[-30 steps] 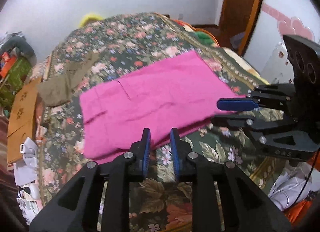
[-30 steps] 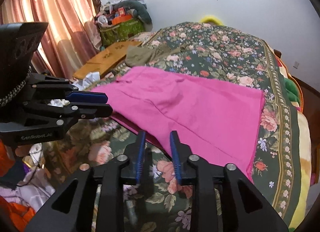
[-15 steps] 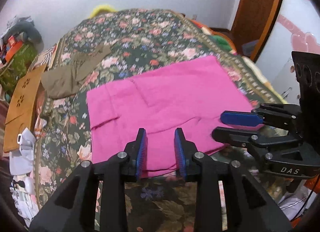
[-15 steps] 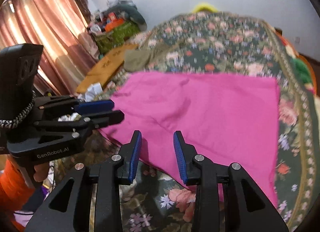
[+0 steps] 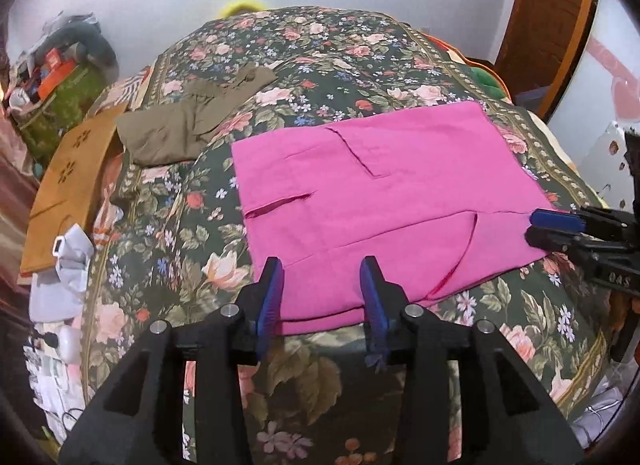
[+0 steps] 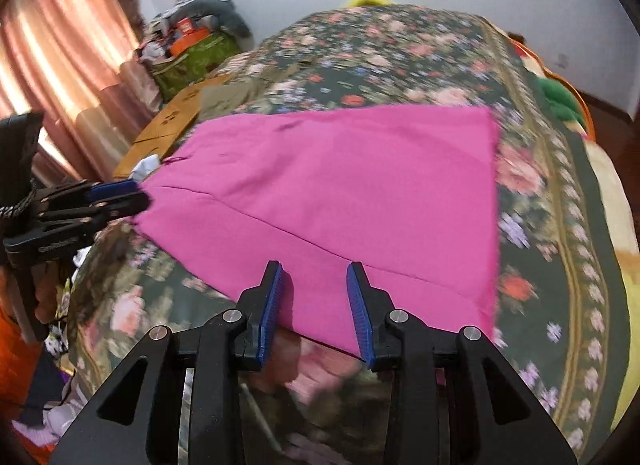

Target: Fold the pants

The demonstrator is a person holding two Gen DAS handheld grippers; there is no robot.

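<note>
Bright pink pants [image 5: 376,201] lie flat on the floral bedspread [image 5: 320,49], folded into a rough rectangle; they also show in the right wrist view [image 6: 340,193]. My left gripper [image 5: 322,269] is open, its fingers straddling the near edge of the pants toward their left end. My right gripper [image 6: 316,273] is open over the near edge toward the right end. In the left wrist view the right gripper [image 5: 540,227] reaches in from the right at the pants' near right corner. In the right wrist view the left gripper [image 6: 128,193] reaches in from the left.
Olive-brown pants [image 5: 192,125] lie crumpled on the bed's far left. A brown cardboard box [image 5: 64,185] and white bags [image 5: 64,269] sit beside the bed on the left. Clutter and a green bag [image 6: 188,53] stand by the curtains [image 6: 60,73]. A wooden door [image 5: 552,17] is at right.
Both grippers have opened wider and moved forward and down to the near edge of the pink pants. The pants have not moved.
</note>
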